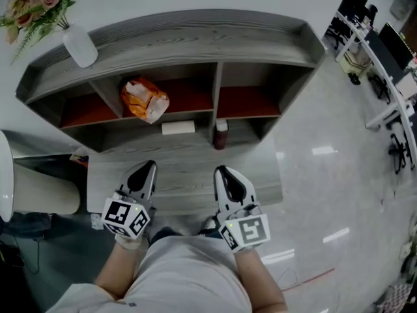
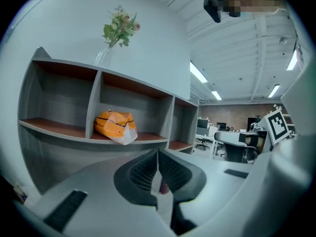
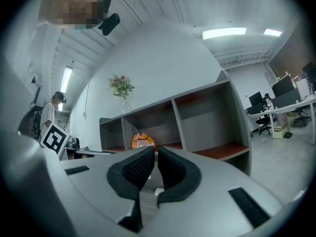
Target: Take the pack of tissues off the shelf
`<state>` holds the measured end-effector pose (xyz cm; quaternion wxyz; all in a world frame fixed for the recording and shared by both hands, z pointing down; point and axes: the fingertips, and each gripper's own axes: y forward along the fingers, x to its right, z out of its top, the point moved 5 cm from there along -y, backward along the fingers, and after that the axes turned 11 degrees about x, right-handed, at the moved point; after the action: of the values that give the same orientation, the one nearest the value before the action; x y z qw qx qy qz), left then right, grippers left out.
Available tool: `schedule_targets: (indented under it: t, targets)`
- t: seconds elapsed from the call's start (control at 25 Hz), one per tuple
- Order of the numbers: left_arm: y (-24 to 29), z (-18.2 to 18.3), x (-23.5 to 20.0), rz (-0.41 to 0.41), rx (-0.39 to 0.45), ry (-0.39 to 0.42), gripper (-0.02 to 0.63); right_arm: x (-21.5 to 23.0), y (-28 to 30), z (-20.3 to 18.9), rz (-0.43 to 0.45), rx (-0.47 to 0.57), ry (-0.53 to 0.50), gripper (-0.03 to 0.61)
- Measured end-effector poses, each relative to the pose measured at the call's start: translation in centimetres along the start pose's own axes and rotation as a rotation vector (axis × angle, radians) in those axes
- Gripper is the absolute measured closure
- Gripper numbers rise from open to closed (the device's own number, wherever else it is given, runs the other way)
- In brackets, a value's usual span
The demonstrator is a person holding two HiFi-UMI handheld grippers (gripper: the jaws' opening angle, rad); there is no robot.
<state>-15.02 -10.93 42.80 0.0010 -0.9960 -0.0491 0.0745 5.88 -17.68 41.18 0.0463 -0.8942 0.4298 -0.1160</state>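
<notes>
An orange and white soft pack (image 1: 144, 99) lies in the middle compartment of the grey shelf unit (image 1: 195, 34), on its red-brown board. It shows too in the left gripper view (image 2: 116, 126) and small in the right gripper view (image 3: 143, 141). A flat white pack (image 1: 178, 128) and a dark red bottle (image 1: 221, 134) sit on the lower grey ledge in front. My left gripper (image 1: 148, 166) (image 2: 158, 154) and right gripper (image 1: 221, 170) (image 3: 154, 149) hover side by side near the ledge's front edge, both shut and empty, well short of the packs.
A clear vase with flowers (image 1: 79, 44) stands on the shelf top at the left. A white rounded object (image 1: 5, 175) sits at the far left. Desks and office chairs (image 1: 378, 51) line the far right across a glossy floor. A person (image 3: 49, 113) stands at the left.
</notes>
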Motion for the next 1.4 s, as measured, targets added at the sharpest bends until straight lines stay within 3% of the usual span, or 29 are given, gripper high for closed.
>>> schedule_targets:
  t: [0.36,0.52,1.04,1.24,1.4]
  targets:
    - [3.5,1.8,-1.4,0.171,0.063,0.055,0.590,2.3,2.7,0.1,0.093,0.001,0.013,0.548]
    - [5.1,3.0,-2.8,0.197,0.078,0.085,0.541,2.0,3.4,0.2,0.097,0.010,0.011,0.548]
    - [11.2,4.3,-7.7,0.178,0.014,0.175,0.476,0.9,4.8,0.7,-0.056,0.027,-0.037,0.548]
    - [12.4,3.6,-8.6,0.199,-0.008,0.200,0.477,1.2,4.1,1.1,-0.127,0.038,-0.054,0.548]
    - [12.5,3.4,-9.2,0.202,-0.011,0.175,0.532,0.8,3.6,1.2,-0.151,0.037,-0.063,0.548]
